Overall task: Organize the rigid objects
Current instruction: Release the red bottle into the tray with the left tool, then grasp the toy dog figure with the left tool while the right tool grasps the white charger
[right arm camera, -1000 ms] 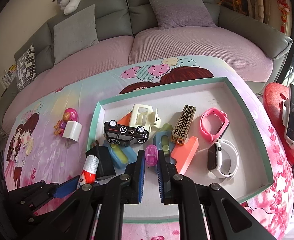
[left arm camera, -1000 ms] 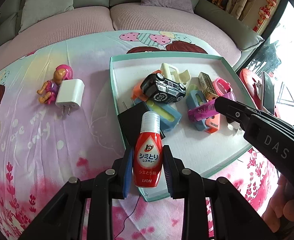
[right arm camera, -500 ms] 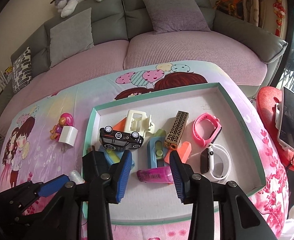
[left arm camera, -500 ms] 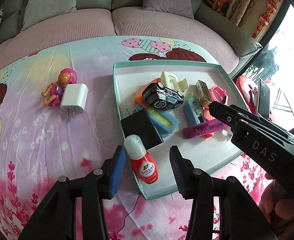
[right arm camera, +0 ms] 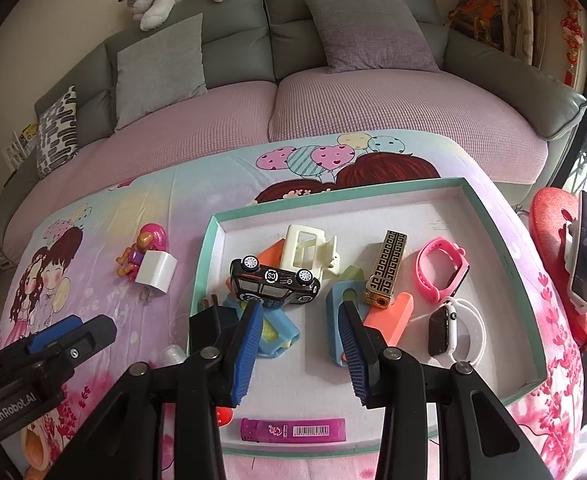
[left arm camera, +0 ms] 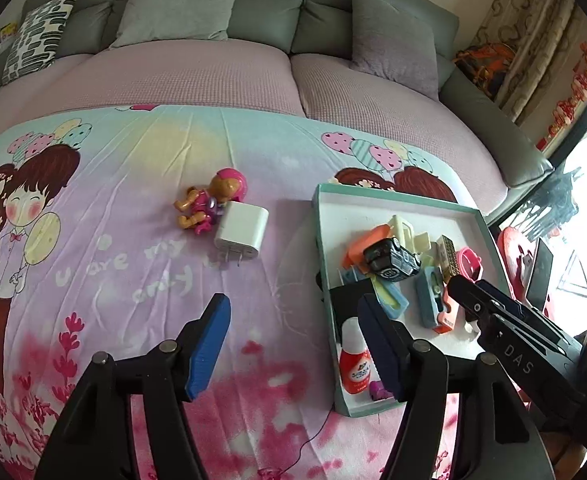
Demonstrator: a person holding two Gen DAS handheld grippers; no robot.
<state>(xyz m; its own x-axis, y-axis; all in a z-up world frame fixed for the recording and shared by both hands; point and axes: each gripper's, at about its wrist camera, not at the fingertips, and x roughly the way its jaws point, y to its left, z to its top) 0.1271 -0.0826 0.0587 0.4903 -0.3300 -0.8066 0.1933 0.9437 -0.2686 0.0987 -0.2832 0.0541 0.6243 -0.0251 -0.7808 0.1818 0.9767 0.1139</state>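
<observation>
1. The red bottle (left arm camera: 355, 360) is lying in the near corner of the tray (left arm camera: 397, 196), just beside the left tongs (left arm camera: 293, 340), untouched.
2. The left tongs have just been opening wide, holding nothing.
3. The purple tube (right arm camera: 293, 431) is lying below the right tongs (right arm camera: 299, 348), which are open and empty.
4. Both tongs are pointing down.
5. One doll (left arm camera: 213, 200) and one white charger (left arm camera: 241, 230) are sitting on the cloth.
</observation>
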